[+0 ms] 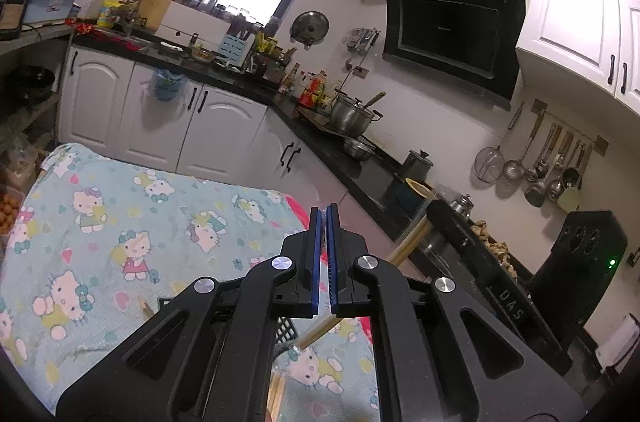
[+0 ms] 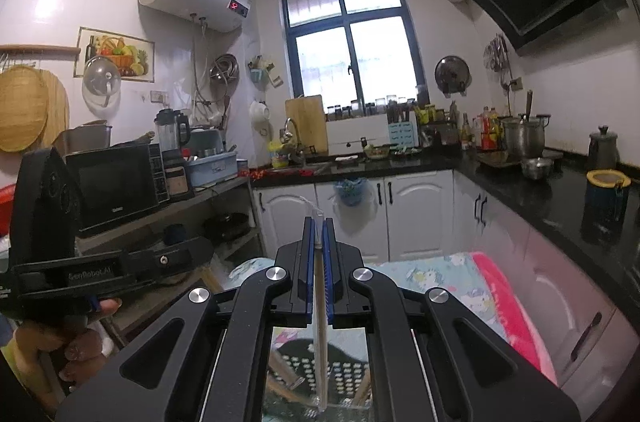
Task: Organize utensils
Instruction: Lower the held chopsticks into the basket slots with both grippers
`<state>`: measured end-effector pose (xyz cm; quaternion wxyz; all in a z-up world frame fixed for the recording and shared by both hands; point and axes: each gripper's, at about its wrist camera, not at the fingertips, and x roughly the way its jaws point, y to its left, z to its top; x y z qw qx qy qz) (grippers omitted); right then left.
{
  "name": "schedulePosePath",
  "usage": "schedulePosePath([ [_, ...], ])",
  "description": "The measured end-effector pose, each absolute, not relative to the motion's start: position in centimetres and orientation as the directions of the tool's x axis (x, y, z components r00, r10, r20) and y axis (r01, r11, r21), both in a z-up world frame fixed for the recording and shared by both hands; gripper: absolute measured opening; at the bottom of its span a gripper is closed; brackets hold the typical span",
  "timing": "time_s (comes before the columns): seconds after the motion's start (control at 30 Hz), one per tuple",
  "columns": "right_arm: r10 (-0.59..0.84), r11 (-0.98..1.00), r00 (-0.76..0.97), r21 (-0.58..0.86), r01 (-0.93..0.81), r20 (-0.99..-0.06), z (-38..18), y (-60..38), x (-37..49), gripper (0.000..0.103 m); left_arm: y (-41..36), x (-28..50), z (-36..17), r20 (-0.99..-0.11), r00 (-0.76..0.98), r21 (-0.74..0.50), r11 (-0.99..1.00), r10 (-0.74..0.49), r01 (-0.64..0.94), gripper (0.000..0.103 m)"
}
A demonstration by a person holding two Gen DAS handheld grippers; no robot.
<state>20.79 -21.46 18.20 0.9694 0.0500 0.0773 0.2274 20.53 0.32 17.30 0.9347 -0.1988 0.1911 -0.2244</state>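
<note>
Right hand-held gripper: I see it clenched on a wrapped pair of chopsticks, which runs lengthwise between the blue pads, plastic tip poking out at 12 o'clock.
Left hand-held gripper: pads pressed together, nothing between them that I can see.
Basket: black, perforated, directly below my right gripper.
Bench: under a cat-print cloth, at 9 o'clock of the left gripper.
Stick: slanting at 2 o'clock behind the left gripper.
Pot: farther off at 12 o'clock.
</note>
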Motion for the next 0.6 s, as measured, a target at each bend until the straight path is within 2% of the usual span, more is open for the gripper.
schedulePosePath([
  [0.6,0.418,0.908,0.895,0.099,-0.407,-0.159,14.8,-19.9,24.5,0.004,-0.5,23.1,14.0,-0.312,0.833,-0.432,0.849,-0.457,0.304,0.001],
])
